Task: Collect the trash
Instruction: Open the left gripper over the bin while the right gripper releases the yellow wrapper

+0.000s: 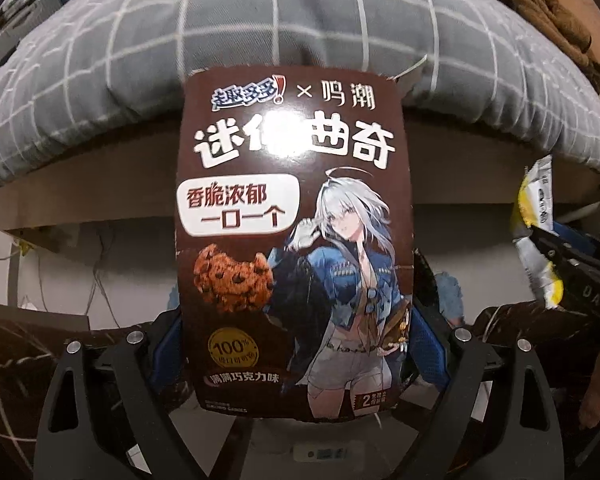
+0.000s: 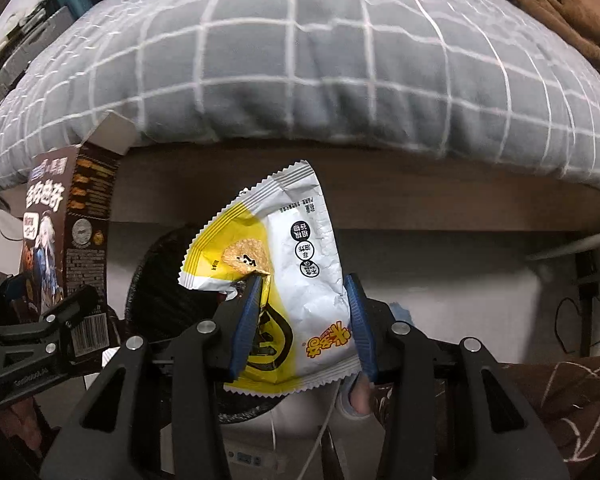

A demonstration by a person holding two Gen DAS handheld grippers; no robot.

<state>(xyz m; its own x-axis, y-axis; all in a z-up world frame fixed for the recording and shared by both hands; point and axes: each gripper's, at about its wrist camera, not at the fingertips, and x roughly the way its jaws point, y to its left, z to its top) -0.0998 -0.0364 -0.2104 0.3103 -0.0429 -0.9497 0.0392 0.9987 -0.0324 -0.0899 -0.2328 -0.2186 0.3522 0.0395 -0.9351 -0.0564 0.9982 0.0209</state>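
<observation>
A: Which step are we on?

B: Both pieces of trash look picked up and carried. The left gripper (image 1: 296, 344) is clamped on the brown cookie box (image 1: 294, 240), which stands upright and fills the middle of the left wrist view. The right gripper (image 2: 304, 320) is clamped across the yellow-and-white snack wrapper (image 2: 276, 276), its blue pads (image 2: 246, 320) pressing in from both sides.

A: So what does the next move call for?

B: My judgement: carrying both to a bin and letting go over it. No bin is clearly visible. There is a dark round shape (image 2: 168, 292) behind the wrapper, toward 8 o'clock in the right wrist view, but I cannot tell what it is.

A: What does one view give that the other lacks?

B: The right wrist view shows the cookie box from the side at 9 o'clock, with its top flap open and a barcode low on the side panel. The left wrist view shows only the front. The left view in turn catches the wrapper (image 1: 536, 236) at 3 o'clock, edge-on, well apart from the box.

A: And behind them?

B: A grey checked quilt (image 2: 320, 64) hangs over the bed's edge at 12 o'clock in both.
</observation>
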